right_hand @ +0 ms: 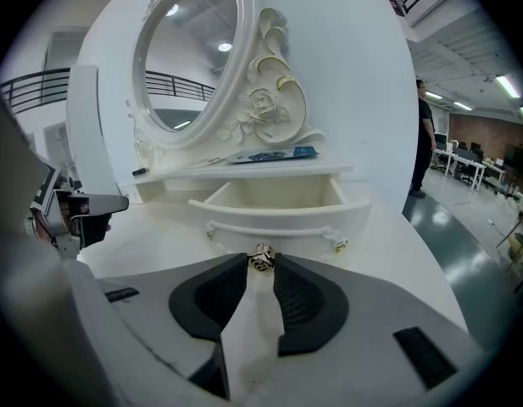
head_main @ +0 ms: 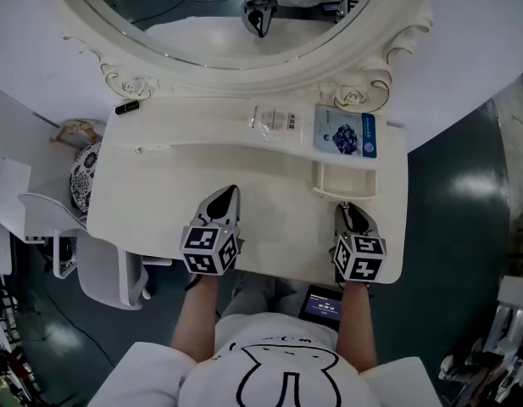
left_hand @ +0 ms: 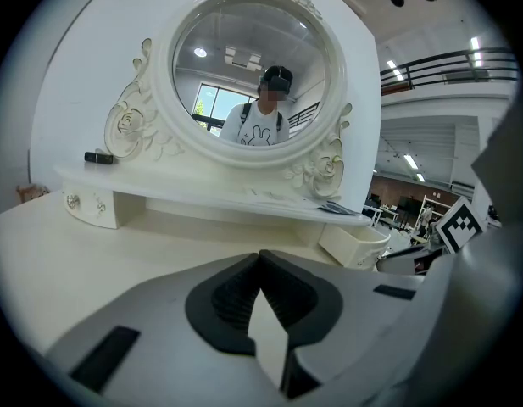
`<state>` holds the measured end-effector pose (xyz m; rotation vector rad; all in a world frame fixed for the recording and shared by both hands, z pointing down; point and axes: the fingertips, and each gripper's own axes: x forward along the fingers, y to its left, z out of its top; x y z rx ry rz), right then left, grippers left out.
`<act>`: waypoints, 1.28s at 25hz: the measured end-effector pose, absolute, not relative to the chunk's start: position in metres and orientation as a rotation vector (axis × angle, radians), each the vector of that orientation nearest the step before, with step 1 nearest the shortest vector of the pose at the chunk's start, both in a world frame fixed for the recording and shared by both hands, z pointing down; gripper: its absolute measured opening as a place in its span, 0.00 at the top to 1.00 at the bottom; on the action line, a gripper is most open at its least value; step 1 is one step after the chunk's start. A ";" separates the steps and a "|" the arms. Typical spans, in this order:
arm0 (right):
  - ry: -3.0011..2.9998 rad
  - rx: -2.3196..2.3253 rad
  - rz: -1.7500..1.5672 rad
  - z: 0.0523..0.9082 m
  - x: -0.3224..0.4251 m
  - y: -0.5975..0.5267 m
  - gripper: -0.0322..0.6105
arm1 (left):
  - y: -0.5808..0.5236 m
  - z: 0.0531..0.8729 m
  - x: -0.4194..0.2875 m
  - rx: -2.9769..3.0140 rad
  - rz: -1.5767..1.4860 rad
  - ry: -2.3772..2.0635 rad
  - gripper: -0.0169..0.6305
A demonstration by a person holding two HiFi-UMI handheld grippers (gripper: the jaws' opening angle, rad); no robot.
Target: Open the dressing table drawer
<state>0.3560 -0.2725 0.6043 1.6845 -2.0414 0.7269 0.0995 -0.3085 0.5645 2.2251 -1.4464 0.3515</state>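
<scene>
- Dressing table (head_main: 269, 193) – white; both claws sit over its top, near the edge closest to the person.
- Oval mirror (head_main: 236, 24) – carved frame, well ahead of both claws, more squarely in front of the left one. It reflects the person and the claws.
- Drawer (right_hand: 278, 202) – the task's thing. It is directly ahead of the right claw, under the right end of the shelf, standing open with its inside visible and nothing seen in it.
- Left claw (left_hand: 259, 257) – jaws pressed together at the tips, nothing between them. It hangs over bare tabletop, to the left of the right claw and apart from it.
- Right claw (head_main: 346, 210) – jaws pinching the drawer's knob, angled down toward the drawer front.
- Blue packet (head_main: 346, 132) – lies flat on the shelf, beyond the drawer from the right claw.
- Knob (right_hand: 262, 259) – small, metallic, mid drawer front, sitting right between the right claw's jaw tips.
- Small black object (head_main: 127, 107) – on the shelf's far left end, well ahead and left of the left claw; what it is cannot be told.
</scene>
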 end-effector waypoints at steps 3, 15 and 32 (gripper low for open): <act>-2.044 1.689 0.734 0.604 0.356 -0.271 0.77 | -0.306 0.564 0.098 2.226 0.350 -1.449 0.96; -2.046 1.665 0.772 0.603 0.357 -0.263 0.75 | -0.298 0.557 0.096 2.239 0.359 -1.462 0.96; -2.197 1.680 0.644 0.542 0.355 -0.261 0.74 | -0.277 0.509 0.097 2.320 0.279 -1.543 0.96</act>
